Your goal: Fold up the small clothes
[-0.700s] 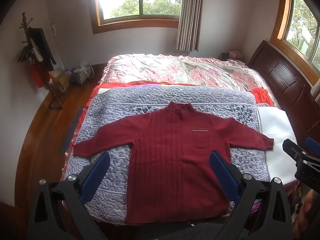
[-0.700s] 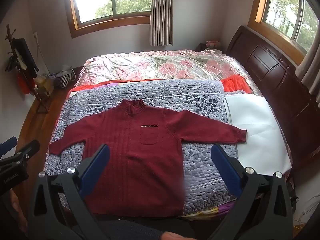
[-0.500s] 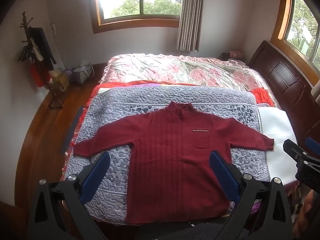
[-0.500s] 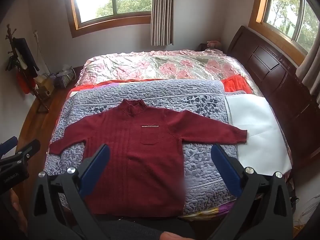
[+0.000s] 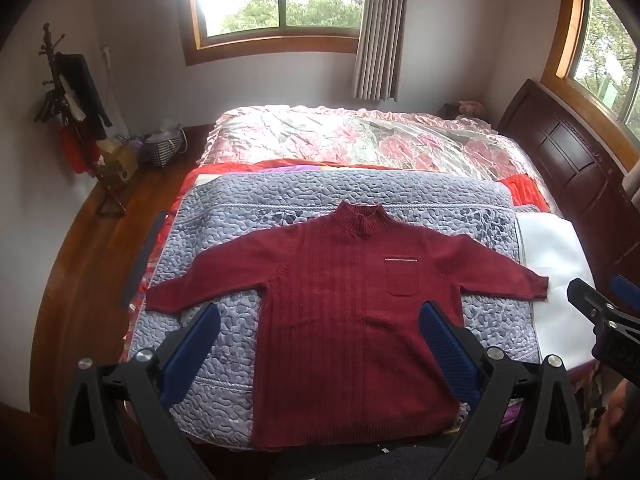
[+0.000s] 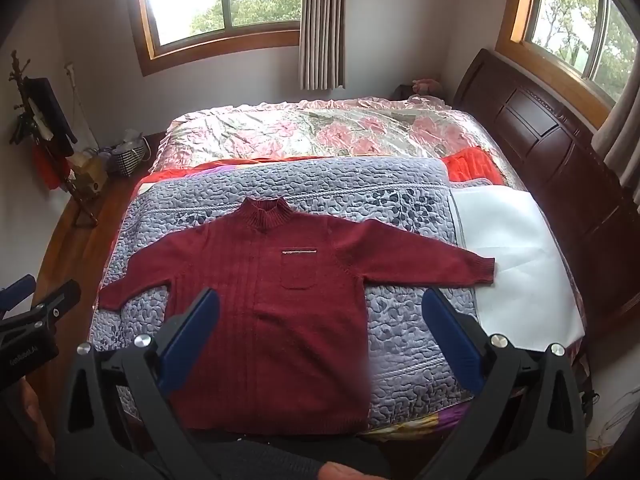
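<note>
A dark red knit sweater (image 5: 352,320) (image 6: 272,320) lies flat and face up on a lilac quilted blanket (image 5: 400,196) (image 6: 320,180), both sleeves spread sideways, collar pointing away from me. My left gripper (image 5: 318,326) hovers open above the sweater's lower half, nothing between its blue pads. In the right wrist view my right gripper (image 6: 320,312) is also open and empty, held over the sweater's right side and the blanket. Each gripper shows at the edge of the other's view.
The blanket lies on a bed with a pink floral cover (image 5: 360,140). A white sheet (image 6: 516,256) sits right of the sweater's cuff. A dark wooden headboard (image 6: 540,128) stands at the right. A coat rack (image 5: 76,120) and a basket (image 5: 162,148) stand on the wooden floor at the left.
</note>
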`<state>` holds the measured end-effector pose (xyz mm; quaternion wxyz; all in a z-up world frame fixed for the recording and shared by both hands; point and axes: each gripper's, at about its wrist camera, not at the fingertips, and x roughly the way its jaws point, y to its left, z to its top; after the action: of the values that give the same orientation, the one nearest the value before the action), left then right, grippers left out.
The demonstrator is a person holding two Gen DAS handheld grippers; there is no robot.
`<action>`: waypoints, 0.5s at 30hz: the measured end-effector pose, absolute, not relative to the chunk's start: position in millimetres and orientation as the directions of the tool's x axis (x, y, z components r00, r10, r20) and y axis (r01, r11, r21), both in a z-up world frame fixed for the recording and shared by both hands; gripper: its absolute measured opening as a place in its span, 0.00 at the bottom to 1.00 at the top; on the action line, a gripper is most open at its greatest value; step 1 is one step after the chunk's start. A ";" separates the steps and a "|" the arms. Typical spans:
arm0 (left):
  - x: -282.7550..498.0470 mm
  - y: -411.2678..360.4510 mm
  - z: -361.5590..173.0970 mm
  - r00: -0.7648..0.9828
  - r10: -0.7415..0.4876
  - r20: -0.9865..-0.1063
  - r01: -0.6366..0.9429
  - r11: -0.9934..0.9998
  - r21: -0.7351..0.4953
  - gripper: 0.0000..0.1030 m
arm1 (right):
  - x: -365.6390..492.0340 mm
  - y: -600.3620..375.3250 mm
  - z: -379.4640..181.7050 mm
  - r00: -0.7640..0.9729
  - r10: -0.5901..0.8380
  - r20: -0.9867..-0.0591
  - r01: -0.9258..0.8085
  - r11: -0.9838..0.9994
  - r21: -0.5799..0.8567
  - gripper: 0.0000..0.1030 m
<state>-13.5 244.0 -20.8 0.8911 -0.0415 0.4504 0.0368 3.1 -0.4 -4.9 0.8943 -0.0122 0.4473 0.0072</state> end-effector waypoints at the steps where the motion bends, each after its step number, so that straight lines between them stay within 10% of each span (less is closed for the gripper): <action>1: -12.9 244.2 -21.3 0.591 0.027 -0.806 -0.102 0.994 -0.041 0.96 | 3.0 0.5 -5.5 0.599 0.000 -0.801 -0.022 1.000 -0.017 0.97; 15: -10.9 243.4 -22.2 0.591 0.029 -0.806 -0.099 0.994 -0.037 0.96 | 3.7 -1.6 -6.4 0.598 0.002 -0.801 -0.021 1.000 -0.013 0.97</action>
<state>-10.8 243.4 -22.2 0.8910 -0.0390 0.4510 0.0359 3.7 -1.6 -6.4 0.8939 -0.0103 0.4481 0.0065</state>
